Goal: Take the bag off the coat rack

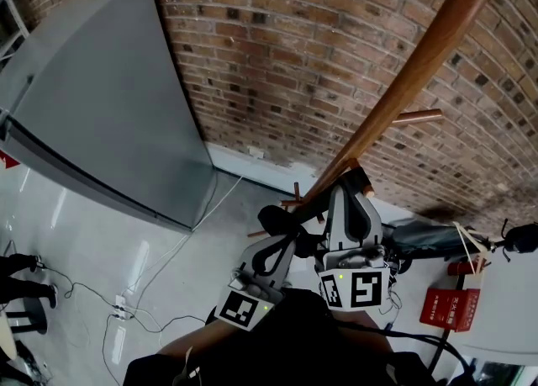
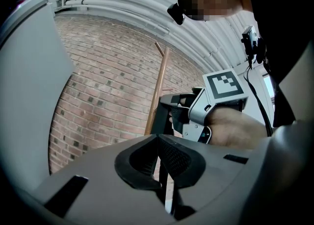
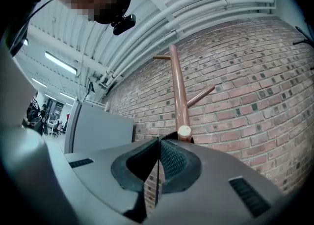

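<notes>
A brown wooden coat rack leans across the head view in front of a brick wall. Its pole and one round peg tip show in the right gripper view. A black bag strap hangs by the pole. My right gripper is shut on it just under the peg. My left gripper sits lower and to the left, shut on the same strap, which runs down between its jaws. The bag's body is not clearly visible; a dark mass lies below the grippers.
A tall grey cabinet stands to the left against the brick wall. White cables trail over the pale floor. A red box and a dark wheeled thing lie to the right of the rack.
</notes>
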